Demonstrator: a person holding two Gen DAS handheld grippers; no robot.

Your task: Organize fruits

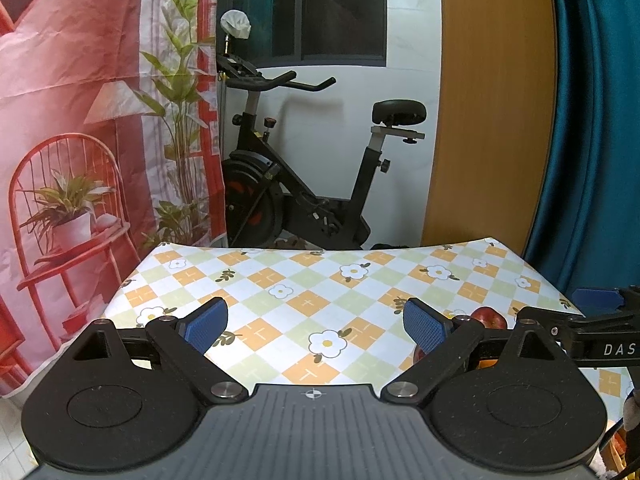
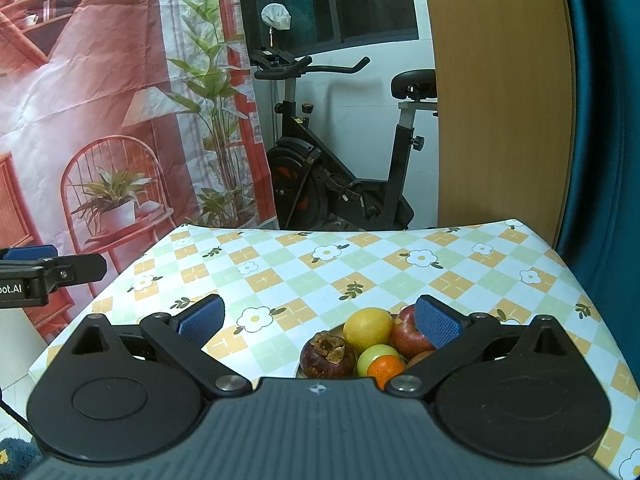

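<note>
Both hand-held grippers, left [image 1: 316, 326] and right [image 2: 318, 320], are released. The lemon [image 2: 367, 329], lower centre, looks firm, smooth, roundish; grip its widest middle.

The left gripper [image 1: 316, 326] and the right gripper [image 2: 318, 322] are held level side by side, near each other, each with its blue-padded fingers [image 1: 206, 326] spread wide apart and nothing gripped between them.
</note>
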